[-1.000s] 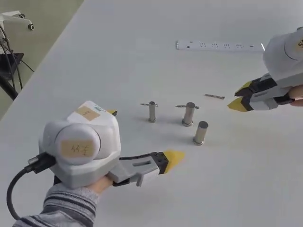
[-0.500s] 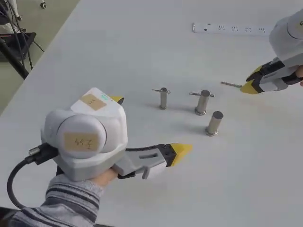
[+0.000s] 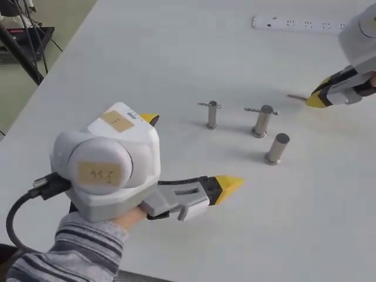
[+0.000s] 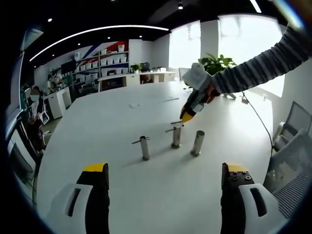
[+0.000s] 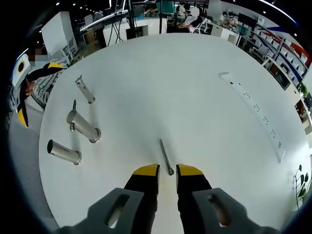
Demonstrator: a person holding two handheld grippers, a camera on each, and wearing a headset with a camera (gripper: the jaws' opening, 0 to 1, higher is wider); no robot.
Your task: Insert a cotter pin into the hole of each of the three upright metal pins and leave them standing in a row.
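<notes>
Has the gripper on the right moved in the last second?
Yes: the right gripper has come closer to the loose cotter pin lying on the table, its tips now at the pin's end.

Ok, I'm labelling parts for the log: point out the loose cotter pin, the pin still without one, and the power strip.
cotter pin [image 5: 165,155], right gripper view, mid-shaft.
bare pin [image 3: 277,149], head view, its side.
power strip [image 3: 294,24], head view, top face.

Table [image 3: 147,59]: pins [image 3: 262,121], cotter pin [image 5: 165,155], power strip [image 3: 294,24]
</notes>
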